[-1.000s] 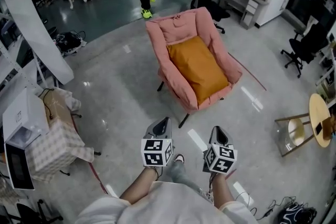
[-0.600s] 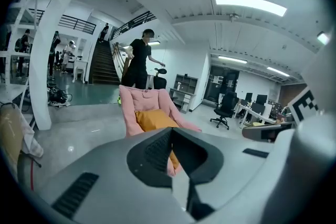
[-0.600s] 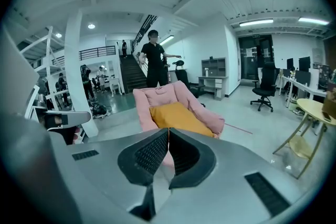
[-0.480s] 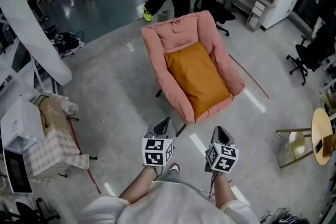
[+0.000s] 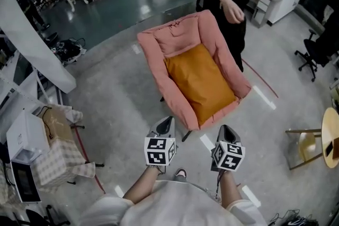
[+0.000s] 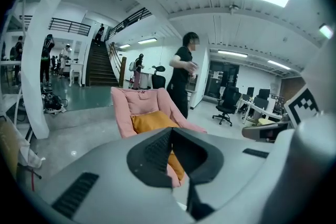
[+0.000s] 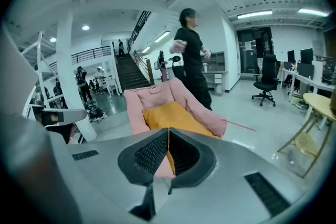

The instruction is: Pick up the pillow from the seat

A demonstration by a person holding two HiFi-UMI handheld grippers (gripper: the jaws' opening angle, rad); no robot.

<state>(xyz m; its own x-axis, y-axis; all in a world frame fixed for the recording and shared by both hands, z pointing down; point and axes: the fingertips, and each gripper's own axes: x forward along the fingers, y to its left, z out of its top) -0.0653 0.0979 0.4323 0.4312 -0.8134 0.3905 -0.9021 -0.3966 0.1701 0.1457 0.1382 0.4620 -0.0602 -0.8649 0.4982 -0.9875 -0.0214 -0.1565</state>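
Head view: the left gripper (image 5: 167,122) and right gripper (image 5: 224,129) are held side by side at the bottom middle, ahead of the wearer's forearms, both aimed at a pink padded chair (image 5: 154,55). Both have their jaws closed with nothing in them. Compared with a second ago, the chair is nearer. Its front edge now lies just beyond the gripper tips, where a stretch of grey floor (image 5: 116,98) separated them before. A person (image 5: 233,2) in black, who was behind the chair's far end, now stands at its right side.

The pillow (image 5: 200,82) lies on the chair's seat and runs up towards the backrest. It is ahead of the grippers and roughly between their two lines of aim, touching neither. It is plain orange, rectangular and soft-looking, and it fills the seat between the pink arms.

Left gripper view: the dark jaws are pressed together and empty. The pillow sits beyond them on the chair, just left of the tips, with its lower part hidden behind the jaws. The person stands to the right of the chair.

Right gripper view: the jaws meet in a thin seam and hold nothing. The pillow is straight ahead above the tips, its lower edge hidden by the jaws.
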